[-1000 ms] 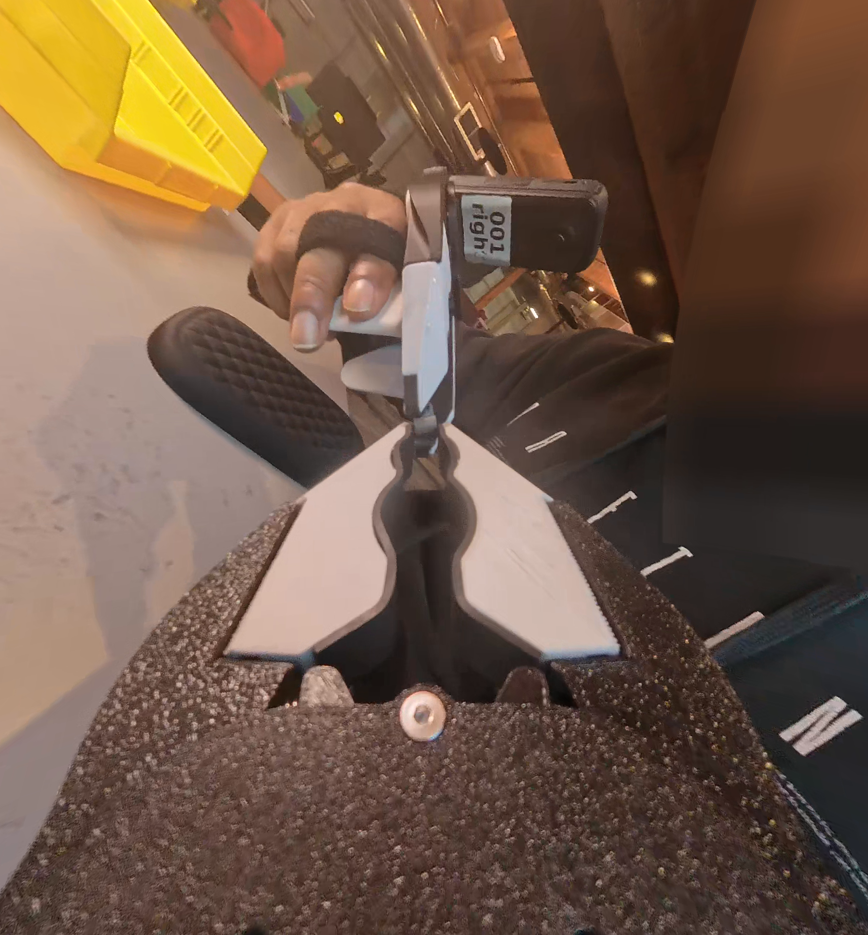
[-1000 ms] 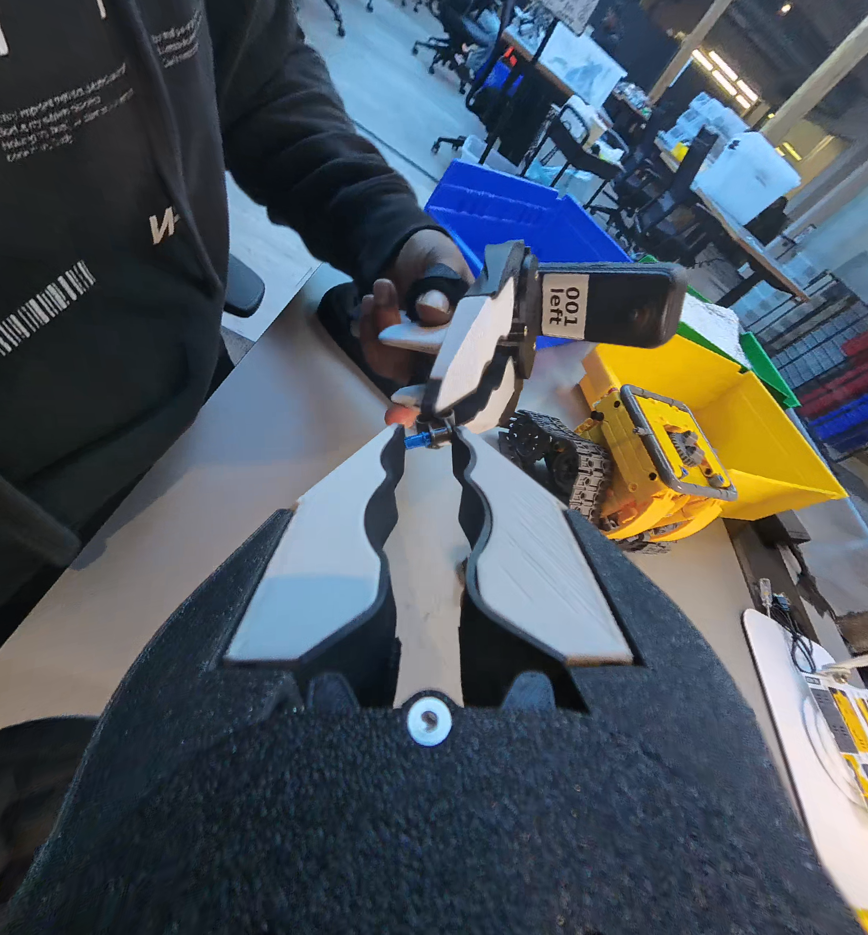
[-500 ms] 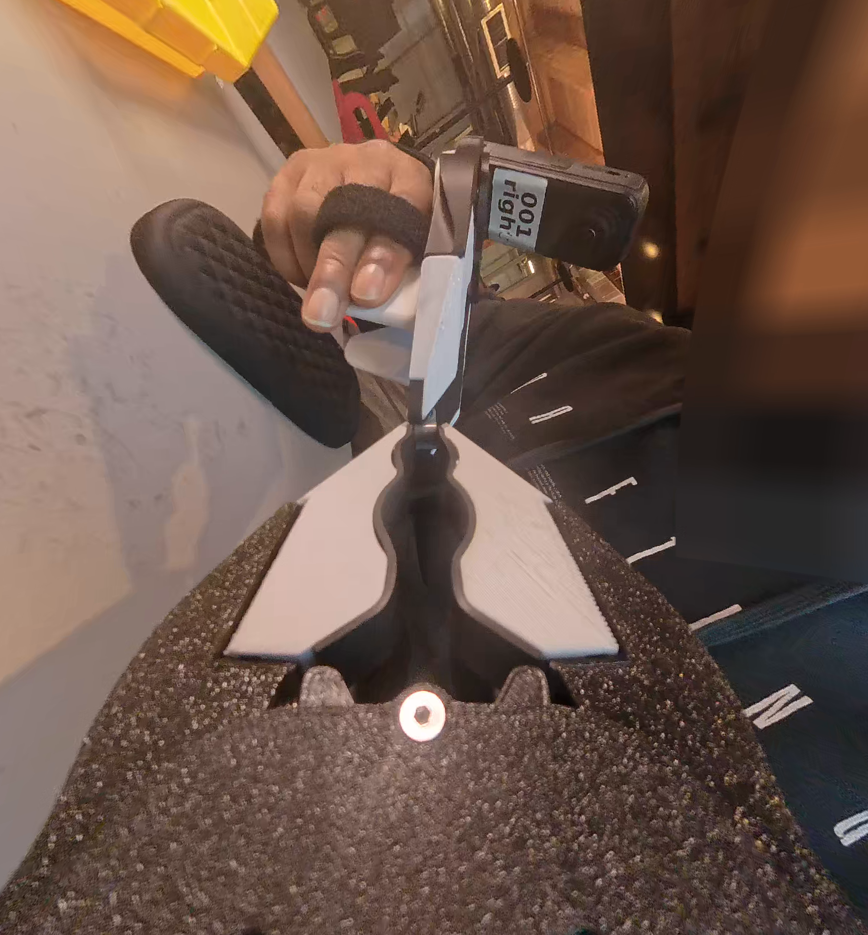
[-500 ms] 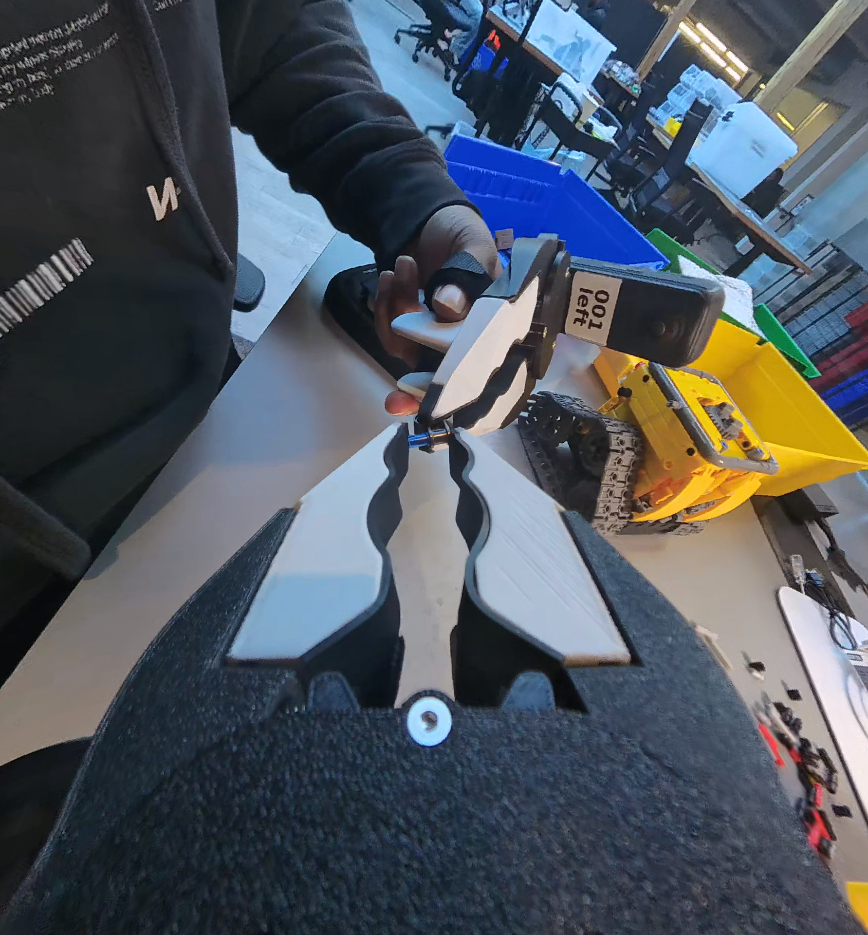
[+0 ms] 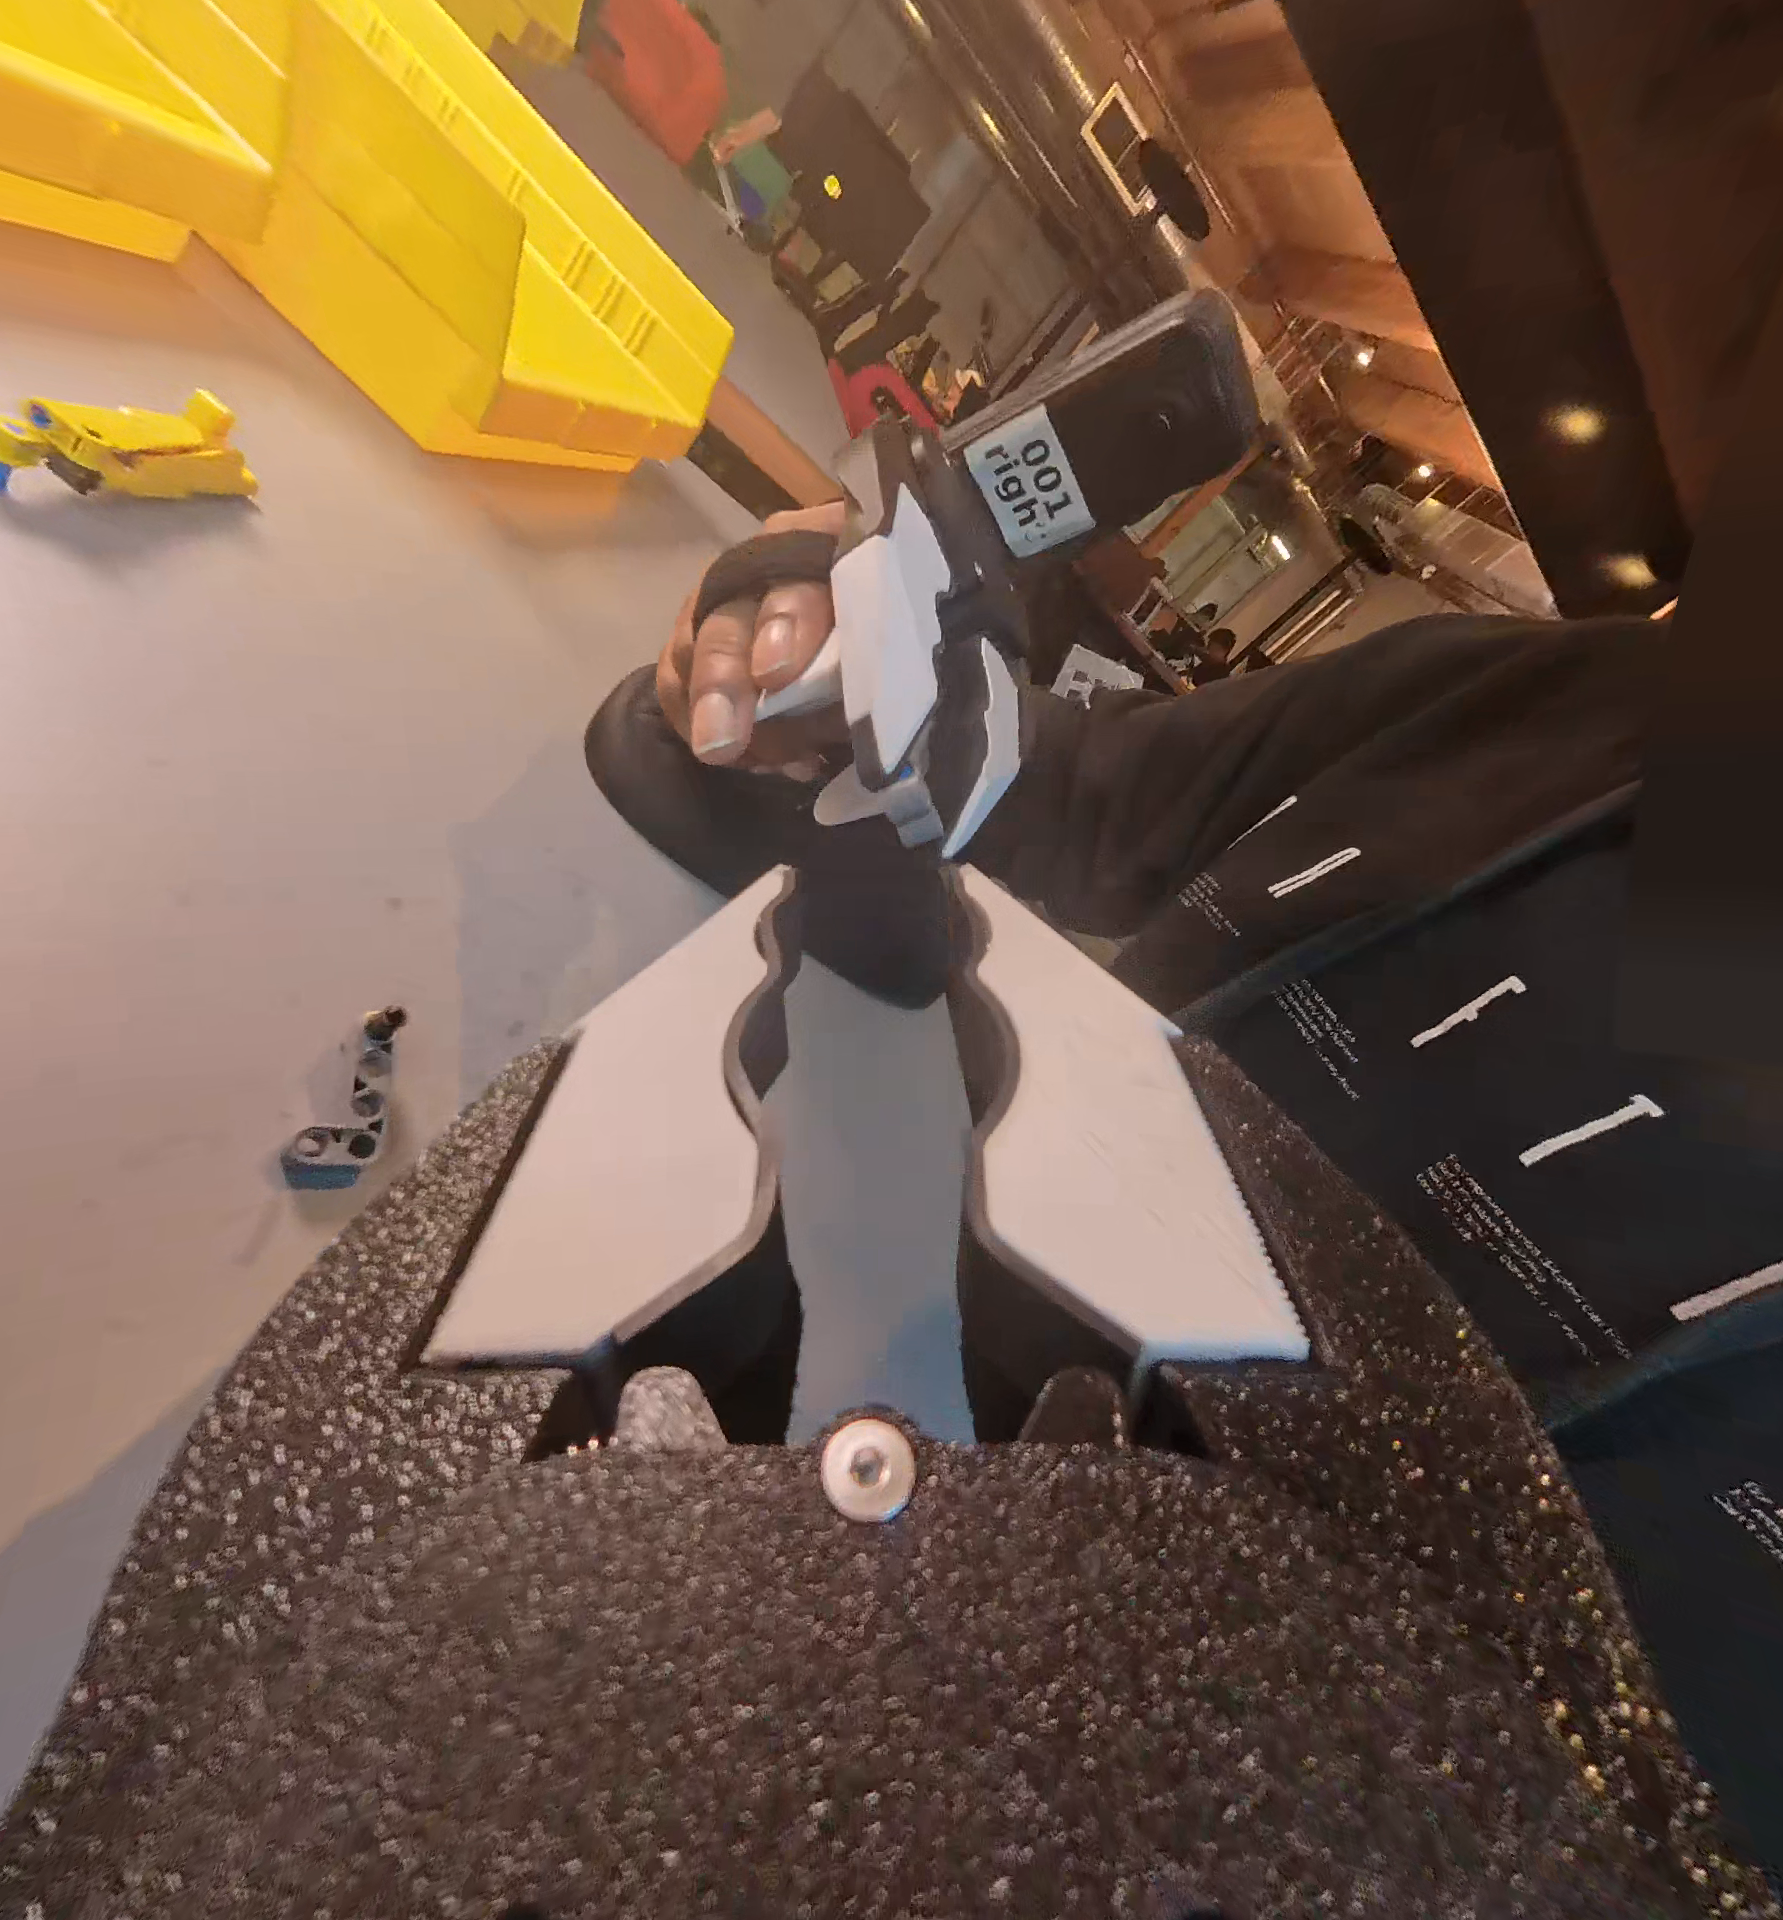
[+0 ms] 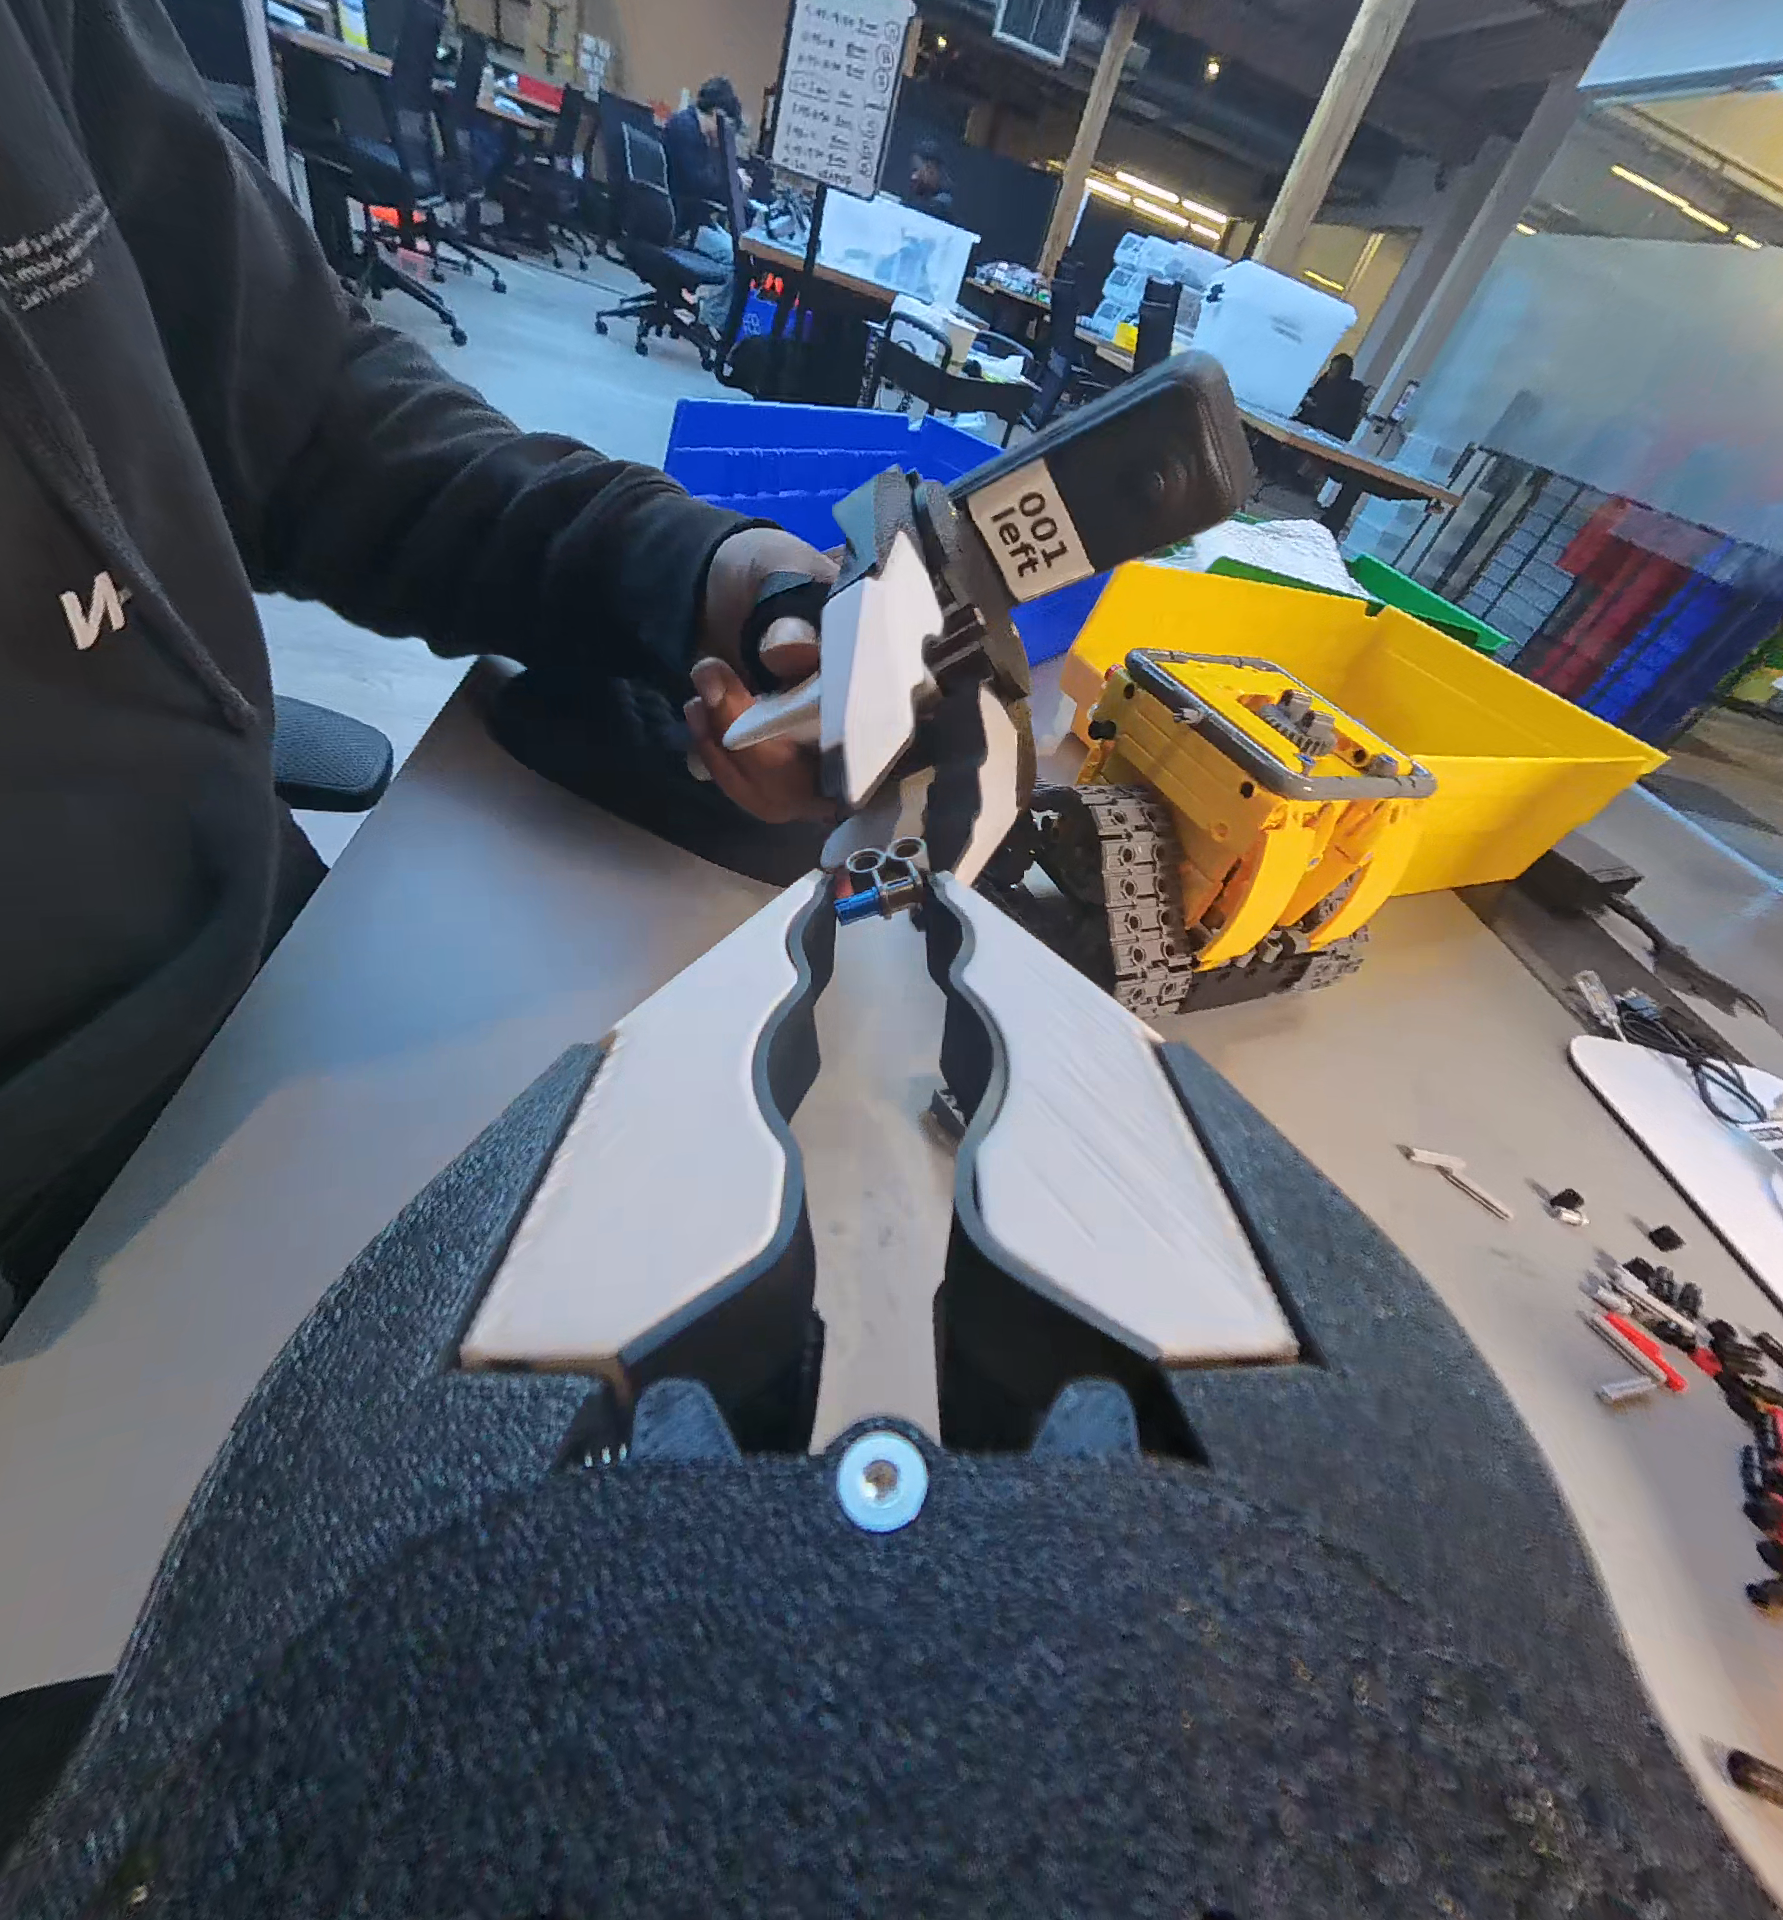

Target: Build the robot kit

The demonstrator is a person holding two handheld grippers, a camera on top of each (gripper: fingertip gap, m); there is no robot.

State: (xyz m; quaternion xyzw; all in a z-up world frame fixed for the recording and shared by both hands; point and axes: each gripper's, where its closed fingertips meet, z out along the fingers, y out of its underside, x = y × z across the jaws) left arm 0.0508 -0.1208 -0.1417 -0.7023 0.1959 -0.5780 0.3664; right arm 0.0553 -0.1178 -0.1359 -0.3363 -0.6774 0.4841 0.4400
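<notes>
Left gripper now spread wide, apart from right gripper, which pinches small connector piece above table.

Setting: an open-plan workshop or lab office. The grey worktop carried a yellow tracked toy vehicle built from bricks, with loose small parts scattered to one side. Plastic storage bins stood at the worktop's far edge: yellow, blue, green. Behind were rows of desks with black office chairs, seated people, a whiteboard, wooden posts, strip ceiling lights and stacked coloured crates.
</notes>
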